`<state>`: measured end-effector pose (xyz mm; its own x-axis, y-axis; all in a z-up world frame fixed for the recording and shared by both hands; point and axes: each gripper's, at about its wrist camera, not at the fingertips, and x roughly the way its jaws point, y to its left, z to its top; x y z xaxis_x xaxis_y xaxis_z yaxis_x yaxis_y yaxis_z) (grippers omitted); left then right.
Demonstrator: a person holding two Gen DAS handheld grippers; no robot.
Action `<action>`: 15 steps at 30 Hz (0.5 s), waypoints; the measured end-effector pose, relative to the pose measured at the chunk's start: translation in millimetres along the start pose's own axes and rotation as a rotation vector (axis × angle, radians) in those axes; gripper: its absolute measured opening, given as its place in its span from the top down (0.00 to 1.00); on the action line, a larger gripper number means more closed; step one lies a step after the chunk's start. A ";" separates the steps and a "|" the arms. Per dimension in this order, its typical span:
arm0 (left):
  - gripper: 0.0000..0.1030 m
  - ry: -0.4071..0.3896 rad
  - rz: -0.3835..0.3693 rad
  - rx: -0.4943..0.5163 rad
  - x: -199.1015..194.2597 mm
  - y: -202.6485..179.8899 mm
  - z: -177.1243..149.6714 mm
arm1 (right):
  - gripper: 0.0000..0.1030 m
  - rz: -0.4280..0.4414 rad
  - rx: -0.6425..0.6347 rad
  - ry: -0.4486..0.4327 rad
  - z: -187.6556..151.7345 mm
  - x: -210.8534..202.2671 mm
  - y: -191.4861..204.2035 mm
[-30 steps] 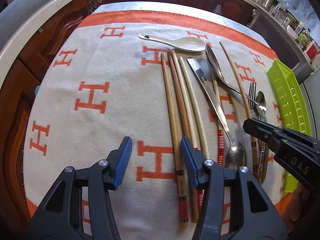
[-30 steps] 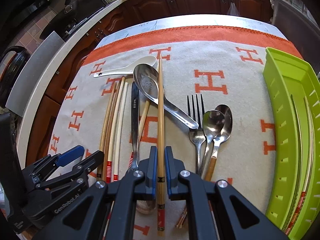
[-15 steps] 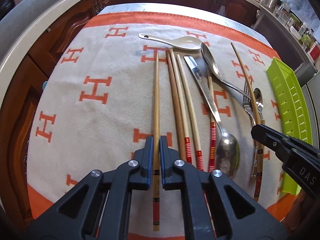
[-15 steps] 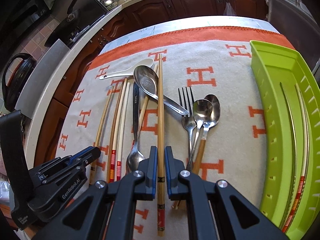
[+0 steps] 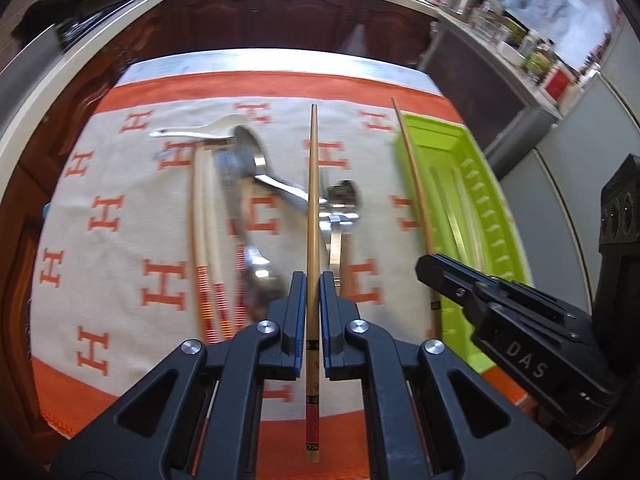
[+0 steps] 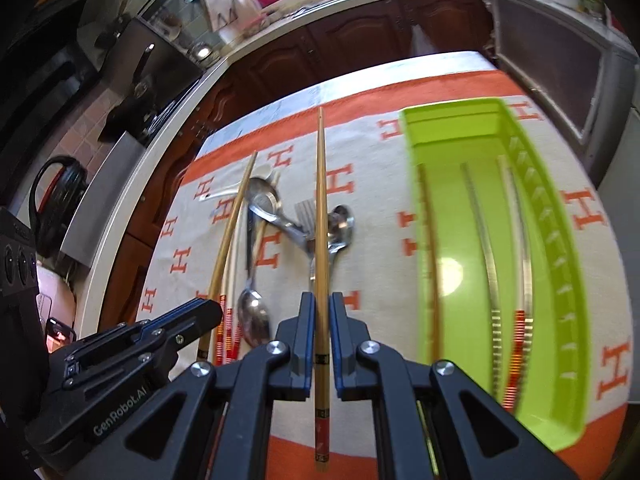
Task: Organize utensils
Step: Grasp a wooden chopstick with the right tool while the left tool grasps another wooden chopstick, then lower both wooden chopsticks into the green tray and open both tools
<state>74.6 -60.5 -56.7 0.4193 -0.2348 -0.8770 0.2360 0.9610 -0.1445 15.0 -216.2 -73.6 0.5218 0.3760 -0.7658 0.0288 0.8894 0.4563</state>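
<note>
both grippers are clamped on one bamboo chopstick each: left gripper (image 5: 313,312) holds its chopstick (image 5: 313,216) above the cloth, right gripper (image 6: 321,332) has the other chopstick (image 6: 321,216) beside the green tray (image 6: 560,240). thin, smooth sticks gripped near one end could pivot or slip before reaching the tray.

From my feed, loose utensils (image 6: 280,232) lie on the cloth (image 6: 376,184); the tray (image 6: 560,280) at three o'clock holds chopsticks (image 6: 520,280).
</note>
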 end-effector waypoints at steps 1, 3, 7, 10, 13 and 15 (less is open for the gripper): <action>0.96 0.002 -0.019 0.013 -0.8 -13.9 2.3 | 0.93 -0.012 0.009 -0.009 0.7 -5.6 -6.0; 0.96 0.000 -0.060 0.041 -2.6 -43.0 7.8 | 0.93 -0.049 0.033 -0.031 3.2 -18.7 -22.0; 0.96 -0.021 -0.110 0.085 -6.5 -91.4 16.2 | 0.93 -0.118 0.071 -0.058 8.8 -34.6 -48.5; 0.96 -0.026 -0.137 0.100 -4.5 -118.3 21.3 | 0.93 -0.180 0.080 -0.059 13.9 -38.6 -67.7; 0.96 0.001 -0.162 0.092 3.9 -133.7 26.4 | 0.93 -0.211 0.083 -0.046 16.3 -36.8 -82.1; 0.96 0.021 -0.170 0.083 12.3 -141.5 28.9 | 0.93 -0.223 0.082 -0.026 17.1 -31.9 -87.3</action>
<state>71.7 -203.5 -33.9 0.3485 -0.3888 -0.8528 0.3739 0.8920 -0.2539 10.4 -310.3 -81.3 0.5168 0.1645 -0.8401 0.2149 0.9250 0.3133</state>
